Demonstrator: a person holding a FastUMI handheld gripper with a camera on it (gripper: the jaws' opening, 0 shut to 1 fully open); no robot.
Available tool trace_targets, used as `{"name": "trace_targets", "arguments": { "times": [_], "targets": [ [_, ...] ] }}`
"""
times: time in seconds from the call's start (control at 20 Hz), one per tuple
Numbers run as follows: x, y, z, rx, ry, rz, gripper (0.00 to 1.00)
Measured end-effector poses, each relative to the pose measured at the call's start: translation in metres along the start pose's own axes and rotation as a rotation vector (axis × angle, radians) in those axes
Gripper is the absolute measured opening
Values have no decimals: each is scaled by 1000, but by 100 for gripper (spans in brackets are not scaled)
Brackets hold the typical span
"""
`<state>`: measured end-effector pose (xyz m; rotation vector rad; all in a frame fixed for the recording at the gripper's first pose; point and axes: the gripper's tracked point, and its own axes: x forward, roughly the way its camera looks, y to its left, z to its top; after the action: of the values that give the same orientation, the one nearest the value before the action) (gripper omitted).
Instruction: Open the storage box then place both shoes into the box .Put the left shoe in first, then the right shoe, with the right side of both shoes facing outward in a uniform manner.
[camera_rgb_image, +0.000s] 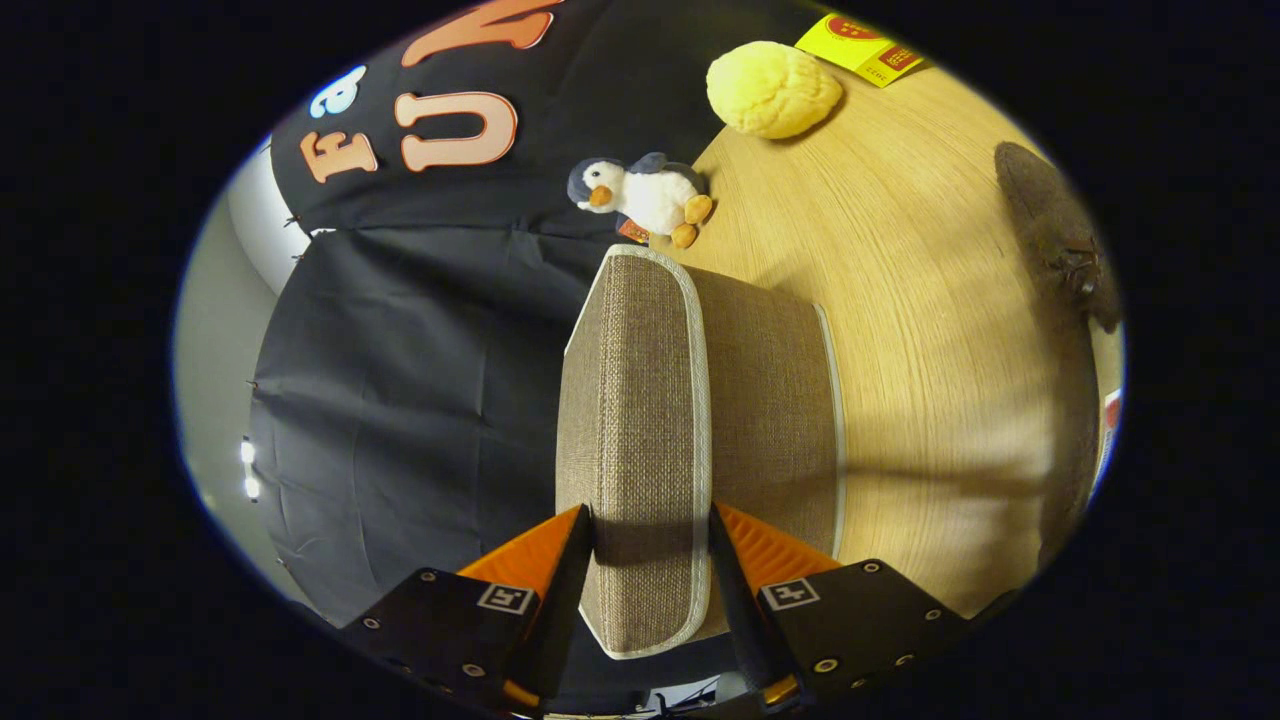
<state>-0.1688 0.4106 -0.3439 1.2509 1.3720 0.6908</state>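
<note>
Pale wood table (900, 300) against black cloth wall. I had gripper (650, 545) closed on woven lid (630, 440) of storage box (770, 400), both fingers pressing lid's faces, lid raised on edge. Beyond: plush penguin (645, 197), yellow plush (772, 88), dark shoe (1055, 230) well apart.

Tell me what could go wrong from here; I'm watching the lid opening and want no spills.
1. The gripper pinches only the lid edge; the fabric may slip from the fingers and drop shut.
2. Swinging the lid further could tip or drag the box.
3. The penguin sits just beyond the lid and could be knocked.
</note>
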Motion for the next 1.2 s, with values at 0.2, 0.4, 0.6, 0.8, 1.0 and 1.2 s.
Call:
{"name": "trace_targets", "arguments": {
  "times": [0.2,0.4,0.6,0.8,1.0,1.2],
  "targets": [
    [1,2,0,-4,35,-32,66],
    [-8,1,2,-100,26,-110,66],
    [-20,1,5,-178,6,-171,66],
    [-34,4,9,-224,-5,-172,57],
    [-47,44,22,-126,-62,-43,24],
    [-50,74,28,-129,-108,36,19]
  ]
}}
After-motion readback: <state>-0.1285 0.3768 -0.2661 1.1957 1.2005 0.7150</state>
